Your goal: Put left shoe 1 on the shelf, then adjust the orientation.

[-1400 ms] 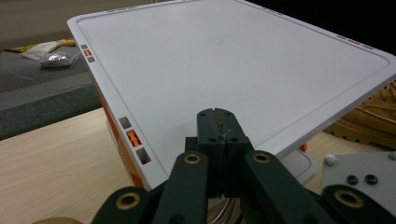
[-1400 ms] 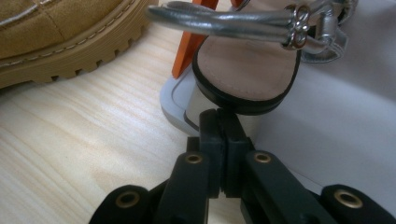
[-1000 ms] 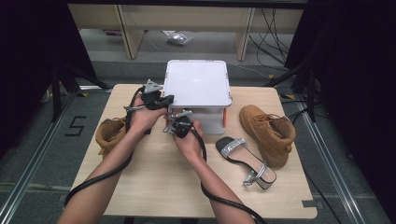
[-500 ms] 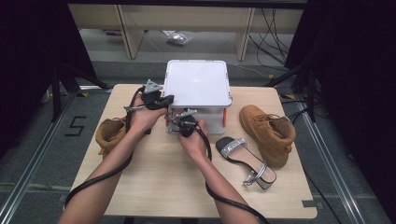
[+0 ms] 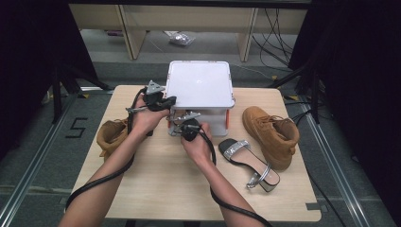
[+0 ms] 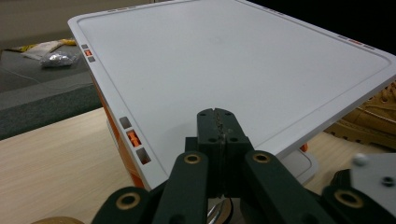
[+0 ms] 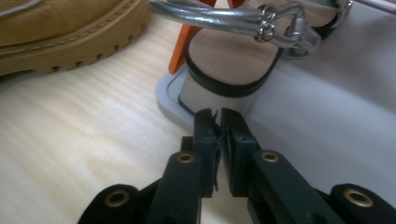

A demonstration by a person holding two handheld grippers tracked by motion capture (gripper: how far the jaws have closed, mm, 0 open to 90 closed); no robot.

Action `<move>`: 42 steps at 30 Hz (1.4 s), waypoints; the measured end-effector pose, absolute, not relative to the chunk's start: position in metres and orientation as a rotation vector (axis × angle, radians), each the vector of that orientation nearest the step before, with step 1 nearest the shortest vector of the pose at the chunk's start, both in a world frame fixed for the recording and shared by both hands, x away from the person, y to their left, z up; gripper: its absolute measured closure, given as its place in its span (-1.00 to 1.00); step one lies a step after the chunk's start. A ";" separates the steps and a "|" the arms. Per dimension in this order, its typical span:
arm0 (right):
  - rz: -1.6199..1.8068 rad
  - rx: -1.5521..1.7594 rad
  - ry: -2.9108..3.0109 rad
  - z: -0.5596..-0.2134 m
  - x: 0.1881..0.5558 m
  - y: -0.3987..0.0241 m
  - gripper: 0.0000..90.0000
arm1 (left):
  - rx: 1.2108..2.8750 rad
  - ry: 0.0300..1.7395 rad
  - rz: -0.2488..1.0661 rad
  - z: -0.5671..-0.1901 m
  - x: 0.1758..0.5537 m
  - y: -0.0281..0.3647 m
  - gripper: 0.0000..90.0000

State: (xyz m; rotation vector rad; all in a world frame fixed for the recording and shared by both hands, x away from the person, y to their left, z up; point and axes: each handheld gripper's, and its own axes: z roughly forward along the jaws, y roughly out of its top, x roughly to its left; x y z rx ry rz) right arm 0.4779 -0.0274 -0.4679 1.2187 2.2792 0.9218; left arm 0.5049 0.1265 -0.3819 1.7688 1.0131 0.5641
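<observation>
Grippers meet at the near left corner of a white lidded box [image 5: 200, 85] in the middle of the table [image 5: 156, 189]. The left gripper [image 6: 217, 122] has its jaws pressed together under the lid's near edge, tilting it up, with nothing seen between them. The right gripper [image 7: 217, 122], whose jaws have just been opening to a narrow gap and hold nothing, sits just before a silver-strapped sandal [image 7: 233, 56] at the box's open front. A matching sandal [image 5: 248, 161] lies on the table to the right, beside a tan boot [image 5: 272, 132]; another boot [image 5: 111, 135] rests at the left. The lid, propped on closed jaws rather than clamped, could slip and drop onto the sandal or the right gripper.
</observation>
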 end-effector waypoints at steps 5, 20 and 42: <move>0.913 1.213 2.320 -0.455 0.463 -0.043 0.64 | 1.768 1.015 0.568 -0.382 0.504 0.126 0.98; 0.826 1.281 2.397 -0.440 0.430 -0.108 0.23 | 1.769 1.020 0.569 -0.382 0.505 0.126 0.98; 0.714 1.355 2.432 -0.431 0.405 -0.183 0.00 | 1.782 1.021 0.576 -0.381 0.504 0.125 0.98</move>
